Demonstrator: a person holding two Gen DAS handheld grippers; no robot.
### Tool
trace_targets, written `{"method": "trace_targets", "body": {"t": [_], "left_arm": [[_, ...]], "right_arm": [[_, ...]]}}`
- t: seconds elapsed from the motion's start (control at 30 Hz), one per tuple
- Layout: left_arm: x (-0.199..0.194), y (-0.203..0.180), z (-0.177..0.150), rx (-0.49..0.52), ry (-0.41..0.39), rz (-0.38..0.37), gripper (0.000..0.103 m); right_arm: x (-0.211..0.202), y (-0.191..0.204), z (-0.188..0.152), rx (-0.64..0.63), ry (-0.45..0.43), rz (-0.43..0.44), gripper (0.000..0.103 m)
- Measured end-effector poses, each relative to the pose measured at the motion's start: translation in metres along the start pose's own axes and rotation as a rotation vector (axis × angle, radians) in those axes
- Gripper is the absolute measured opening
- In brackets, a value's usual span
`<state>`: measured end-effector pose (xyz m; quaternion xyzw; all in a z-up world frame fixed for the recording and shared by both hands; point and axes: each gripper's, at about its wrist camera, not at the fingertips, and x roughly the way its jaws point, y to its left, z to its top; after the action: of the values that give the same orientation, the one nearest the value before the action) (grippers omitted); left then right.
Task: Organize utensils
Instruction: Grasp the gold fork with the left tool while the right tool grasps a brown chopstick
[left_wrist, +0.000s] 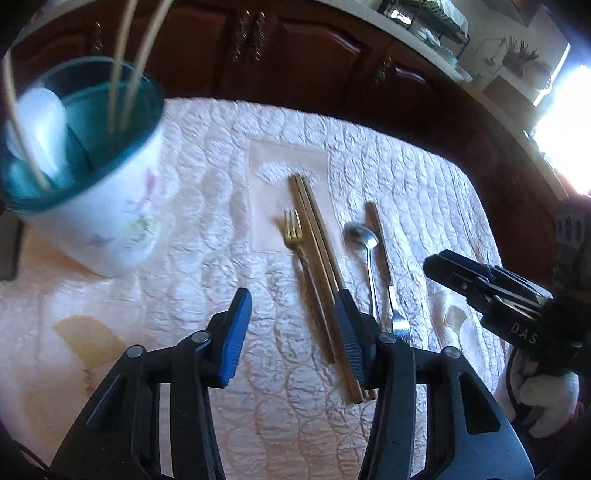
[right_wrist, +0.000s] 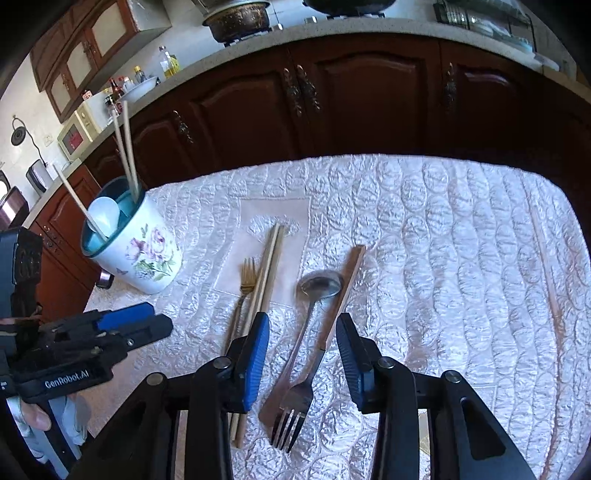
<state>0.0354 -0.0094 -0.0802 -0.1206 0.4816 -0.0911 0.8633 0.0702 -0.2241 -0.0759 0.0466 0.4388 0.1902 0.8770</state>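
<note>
A white floral utensil holder with a teal inside stands at the table's left, holding light chopsticks and a white spoon. On the quilted cloth lie a gold fork, a pair of brown chopsticks, a silver spoon and a wood-handled fork. My left gripper is open and empty, just left of the chopsticks. My right gripper is open and empty, above the spoon handle and the wood-handled fork.
The table's quilted cloth ends at the far edge before dark wooden cabinets. A single chopstick lies near the right edge. The right gripper shows in the left wrist view; the left one shows in the right wrist view.
</note>
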Motion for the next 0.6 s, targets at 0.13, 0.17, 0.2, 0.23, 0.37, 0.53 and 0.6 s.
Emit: {"method": "trace_targets", "body": {"t": [0.13, 0.17, 0.2, 0.23, 0.37, 0.53, 0.6], "left_arm": [[0.020, 0.000, 0.005, -0.012, 0.028, -0.010, 0.036], [0.025, 0.000, 0.007, -0.016, 0.038, -0.015, 0.033], [0.032, -0.001, 0.009, -0.018, 0.049, -0.020, 0.031], [0.037, -0.002, 0.011, -0.016, 0.057, -0.018, 0.028], [0.061, -0.007, 0.018, 0.000, 0.095, 0.003, 0.018], [0.081, -0.010, 0.026, 0.002, 0.116, 0.021, 0.011], [0.084, -0.011, 0.028, 0.001, 0.118, 0.022, 0.009]], "right_arm": [[0.013, -0.013, 0.002, 0.043, 0.027, 0.013, 0.032], [0.017, -0.017, 0.003, 0.051, 0.034, 0.013, 0.032], [0.019, -0.019, 0.004, 0.056, 0.040, 0.012, 0.031], [0.023, -0.023, 0.005, 0.062, 0.047, 0.009, 0.031], [0.029, -0.032, 0.008, 0.076, 0.054, 0.007, 0.031], [0.034, -0.041, 0.010, 0.089, 0.060, 0.009, 0.031], [0.038, -0.045, 0.013, 0.097, 0.066, 0.013, 0.031]]}}
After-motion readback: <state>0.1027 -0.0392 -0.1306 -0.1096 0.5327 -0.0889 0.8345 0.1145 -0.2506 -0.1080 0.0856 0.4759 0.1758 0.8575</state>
